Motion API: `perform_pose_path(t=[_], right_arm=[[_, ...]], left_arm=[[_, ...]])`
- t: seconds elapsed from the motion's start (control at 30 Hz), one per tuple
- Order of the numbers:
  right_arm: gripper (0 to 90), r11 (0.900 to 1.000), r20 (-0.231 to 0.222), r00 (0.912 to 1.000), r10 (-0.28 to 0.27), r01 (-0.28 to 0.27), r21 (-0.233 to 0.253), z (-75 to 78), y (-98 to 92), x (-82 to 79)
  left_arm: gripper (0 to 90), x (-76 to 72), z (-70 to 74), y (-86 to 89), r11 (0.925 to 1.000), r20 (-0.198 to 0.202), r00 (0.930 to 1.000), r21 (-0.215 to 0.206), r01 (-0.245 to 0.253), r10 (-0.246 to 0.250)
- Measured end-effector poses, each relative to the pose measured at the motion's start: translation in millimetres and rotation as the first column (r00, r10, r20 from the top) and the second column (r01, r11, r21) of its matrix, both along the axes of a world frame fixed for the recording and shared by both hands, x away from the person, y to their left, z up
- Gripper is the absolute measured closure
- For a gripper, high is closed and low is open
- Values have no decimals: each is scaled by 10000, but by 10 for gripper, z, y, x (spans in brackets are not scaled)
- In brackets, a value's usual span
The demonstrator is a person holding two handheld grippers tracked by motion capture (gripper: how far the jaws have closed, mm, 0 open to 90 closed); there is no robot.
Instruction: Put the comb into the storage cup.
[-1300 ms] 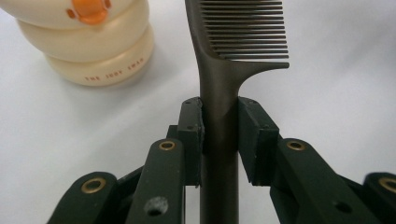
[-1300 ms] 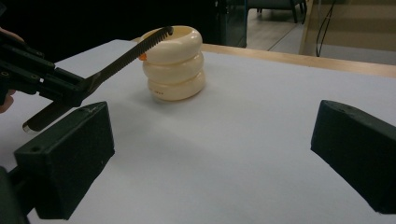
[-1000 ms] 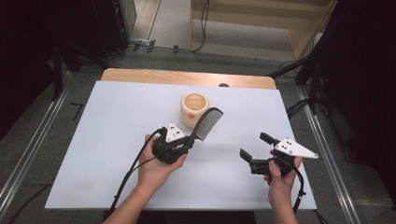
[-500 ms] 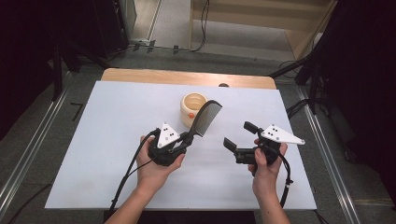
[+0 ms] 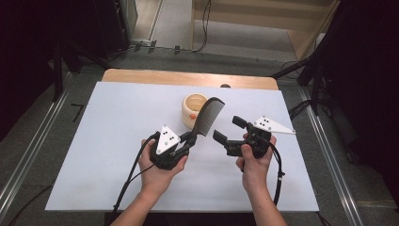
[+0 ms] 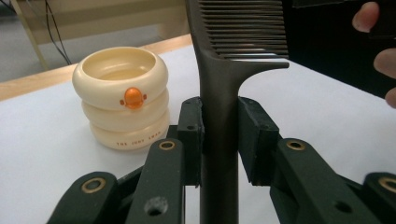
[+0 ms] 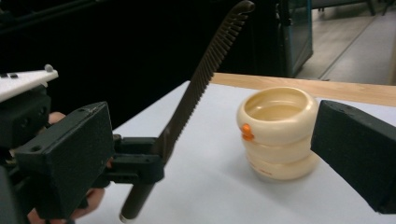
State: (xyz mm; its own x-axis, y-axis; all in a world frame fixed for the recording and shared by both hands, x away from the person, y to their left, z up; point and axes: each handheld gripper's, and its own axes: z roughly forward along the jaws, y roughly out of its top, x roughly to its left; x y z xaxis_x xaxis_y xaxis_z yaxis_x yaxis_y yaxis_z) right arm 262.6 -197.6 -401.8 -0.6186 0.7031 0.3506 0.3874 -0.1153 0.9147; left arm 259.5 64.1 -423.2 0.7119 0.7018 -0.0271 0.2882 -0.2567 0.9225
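A black comb (image 5: 209, 115) stands tilted above the table, teeth end up, with my left gripper (image 5: 190, 139) shut on its handle. In the left gripper view the two pads press the comb's handle (image 6: 219, 93) from both sides. A cream ringed cup (image 5: 194, 107) with an orange dot sits just behind the comb. My right gripper (image 5: 228, 128) is open, right of the comb and apart from it. In the right gripper view the comb (image 7: 205, 79) and the cup (image 7: 278, 135) lie between its wide jaws.
The white table top (image 5: 117, 122) has a wooden strip (image 5: 188, 77) along its far edge. Metal rails and dark stands flank the table. Cables trail from both grippers toward the near edge.
My right gripper has moved left and a little forward, close to the comb. The left gripper has tilted the comb more upright.
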Motion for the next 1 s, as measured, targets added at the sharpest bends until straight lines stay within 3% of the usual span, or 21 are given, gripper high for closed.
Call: perform_pose_path(t=[0.37,0.53,0.63,0.8,1.0], right_arm=[[197,9974,-676,9977,-29,78,719,35,134,123],[317,9993,-601,9977,-318,327,153,46,230,113],[385,9988,-745,9971,-172,205,440,37,255,136],[491,9908,-1064,9936,381,-237,1330,3,270,190],[582,9912,-1214,9924,206,-44,1324,-6,321,194]], left_arm=[[720,-46,2,-10,9997,373,9993,-212,-91,99],[720,-44,-12,-29,9996,343,9994,-260,-72,81],[720,-61,-19,-44,9996,443,9990,-285,-43,55],[720,-100,-26,-64,9994,708,9974,-346,-85,109],[720,-107,-40,-87,9996,734,9973,-277,-47,68]])
